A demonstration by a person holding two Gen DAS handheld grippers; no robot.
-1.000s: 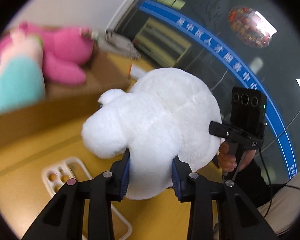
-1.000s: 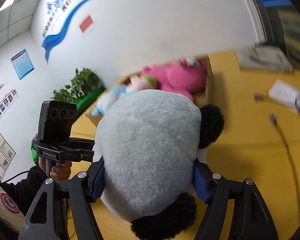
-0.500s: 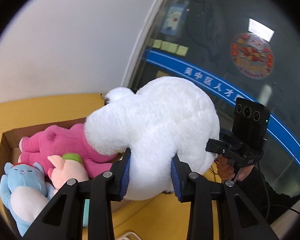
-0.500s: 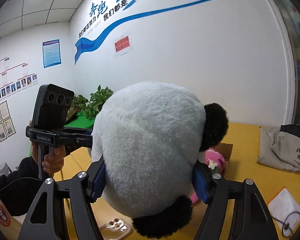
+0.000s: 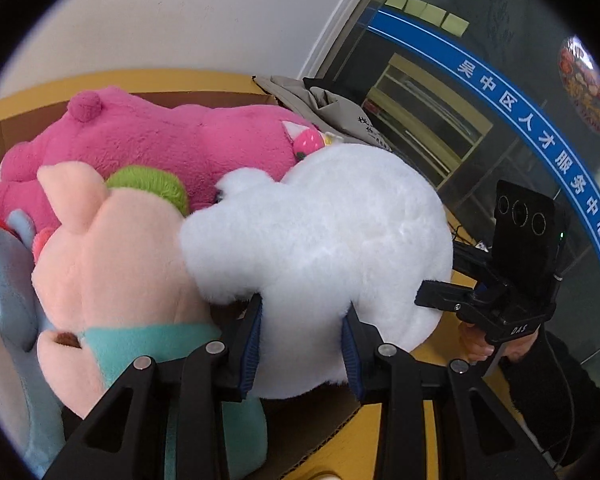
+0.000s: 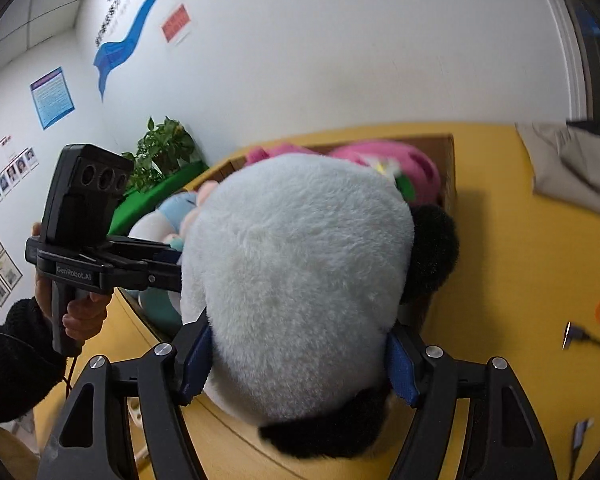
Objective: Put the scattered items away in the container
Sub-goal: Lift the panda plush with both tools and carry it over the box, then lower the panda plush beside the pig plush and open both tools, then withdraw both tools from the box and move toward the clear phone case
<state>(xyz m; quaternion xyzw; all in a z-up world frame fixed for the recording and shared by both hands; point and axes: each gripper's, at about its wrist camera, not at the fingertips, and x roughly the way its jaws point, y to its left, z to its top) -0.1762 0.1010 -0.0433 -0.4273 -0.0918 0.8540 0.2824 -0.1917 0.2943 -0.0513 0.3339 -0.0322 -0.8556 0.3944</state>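
Left gripper [image 5: 302, 334] angled down over the cardboard box [image 5: 328, 436], pads pinched into a white plush [image 5: 320, 240] touching the pink pig plush [image 5: 112, 264] at 9 o'clock. Right gripper [image 6: 298, 354] spread wide, clamping panda plush [image 6: 300, 280] above the yellow table [image 6: 500, 264]; box at 12 o'clock.

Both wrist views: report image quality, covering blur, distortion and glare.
Left wrist view: sharp, strong fisheye bending with a dark vignette; the white plush in the left gripper is brightly lit and nearly washed out. Right wrist view: panda plush in the right gripper sharp; cardboard box and pink plush behind are slightly smeared.
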